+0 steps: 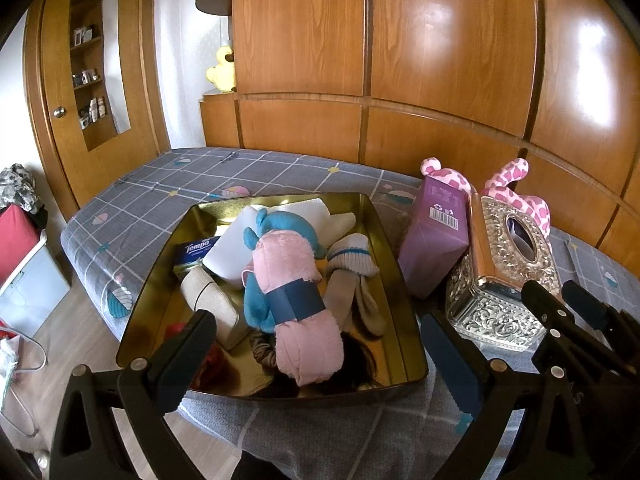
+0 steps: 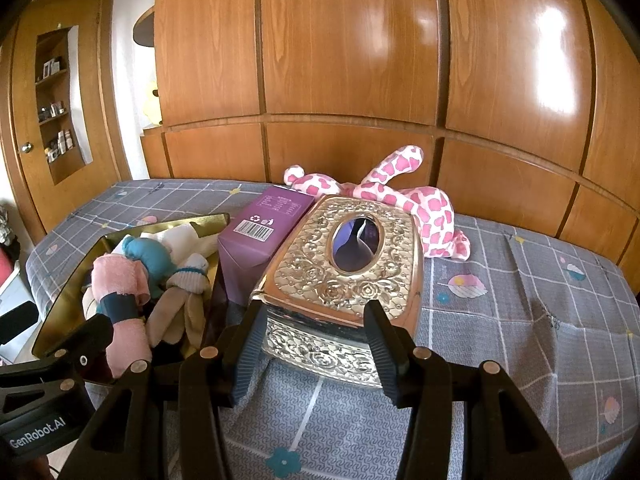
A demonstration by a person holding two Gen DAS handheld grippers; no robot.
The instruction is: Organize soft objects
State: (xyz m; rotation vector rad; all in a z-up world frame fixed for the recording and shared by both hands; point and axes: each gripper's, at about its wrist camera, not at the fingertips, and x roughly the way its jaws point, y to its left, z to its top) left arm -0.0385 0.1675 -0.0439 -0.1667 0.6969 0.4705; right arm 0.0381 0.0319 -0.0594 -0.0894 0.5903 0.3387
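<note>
On bed (image 2: 520, 300) w/ wood-panel wall (image 2: 352, 60)

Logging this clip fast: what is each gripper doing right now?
Left gripper: open, empty, over the gold tray.
Right gripper: open, empty, fingers either side of the silver tissue box.

Bright daylight; glare on wardrobe (image 2: 552, 76)

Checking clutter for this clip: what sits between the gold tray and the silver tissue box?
A purple carton stands between the gold tray and the silver tissue box, leaning against the tissue box. Both wrist views show it.
</note>
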